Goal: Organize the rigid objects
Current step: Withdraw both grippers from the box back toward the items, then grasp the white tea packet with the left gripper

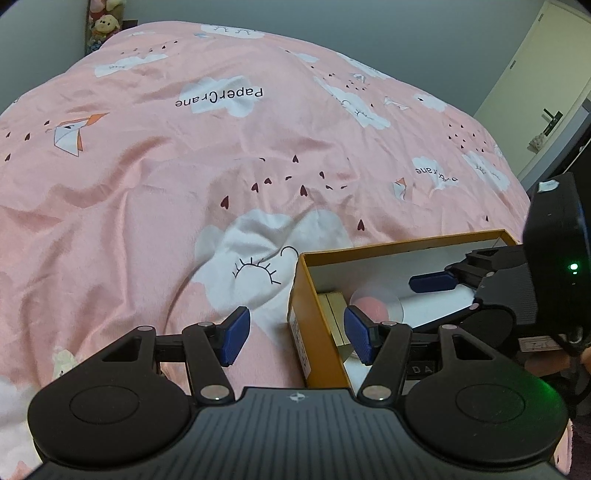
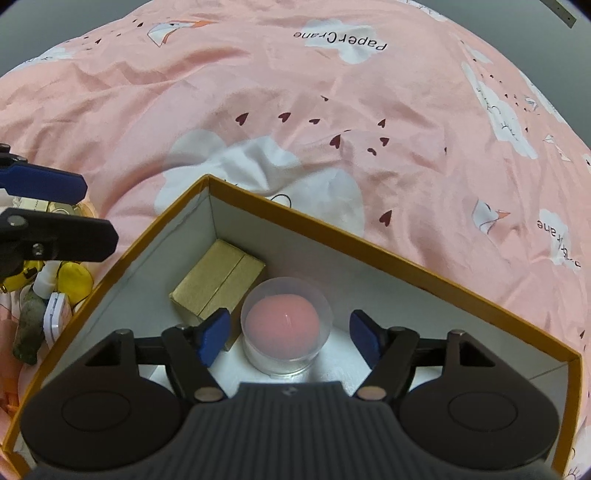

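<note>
An open orange cardboard box (image 2: 388,254) with a white inside lies on the pink bed cover; it also shows in the left wrist view (image 1: 314,332). Inside stand a small gold box (image 2: 218,280) and a clear round container with a pink ball (image 2: 284,325). My right gripper (image 2: 290,330) is open inside the box, its blue pads on either side of the clear container, not touching it. My left gripper (image 1: 297,338) is open and straddles the box's left wall. The right gripper shows in the left wrist view (image 1: 432,282).
A pile of small loose items (image 2: 55,295) lies left of the box: yellow pieces, a white case, a grey-green lump. The pink bed cover (image 1: 221,147) stretches ahead. A door (image 1: 535,92) stands at the far right, soft toys (image 1: 105,22) at the far left.
</note>
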A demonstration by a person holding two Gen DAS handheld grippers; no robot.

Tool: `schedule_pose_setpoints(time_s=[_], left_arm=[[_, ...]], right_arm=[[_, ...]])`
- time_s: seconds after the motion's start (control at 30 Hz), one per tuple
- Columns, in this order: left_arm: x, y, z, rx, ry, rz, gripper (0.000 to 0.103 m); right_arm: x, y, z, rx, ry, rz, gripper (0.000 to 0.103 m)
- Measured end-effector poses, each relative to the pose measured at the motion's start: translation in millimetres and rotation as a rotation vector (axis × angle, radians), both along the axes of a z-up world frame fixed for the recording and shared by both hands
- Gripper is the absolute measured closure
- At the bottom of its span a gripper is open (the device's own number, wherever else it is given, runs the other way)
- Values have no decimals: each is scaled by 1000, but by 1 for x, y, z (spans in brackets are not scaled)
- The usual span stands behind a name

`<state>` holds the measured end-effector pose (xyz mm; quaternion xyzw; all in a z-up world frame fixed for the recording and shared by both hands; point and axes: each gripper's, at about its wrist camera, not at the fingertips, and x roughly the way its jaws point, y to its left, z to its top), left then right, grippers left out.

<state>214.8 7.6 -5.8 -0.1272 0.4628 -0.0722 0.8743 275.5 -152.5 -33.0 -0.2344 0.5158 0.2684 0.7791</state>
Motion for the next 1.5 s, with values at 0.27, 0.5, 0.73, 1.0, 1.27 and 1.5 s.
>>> schedule_pose_setpoints(time_s=[0.27,0.5,0.73,1.0,1.27,1.5], left_arm=[[-22,10,15,19,-35,-28,34],[-55,50,35,40,-75,33,34],[-82,102,35,63,-72,172,32],[-105,142,-15,-9,58,376,27],[-112,153,-71,-181,147,558,27],[-119,166,-99,-370,138,646,19]], right_arm=[[-29,-2,37,63,-86,-41,23],[-66,12,83,257,-172,-44,23],[-102,58,85,430,-134,20,23],[-124,114,38,456,-25,68,44],[-116,127,-9,415,62,0,52],[-111,128,-21,400,71,0,52]])
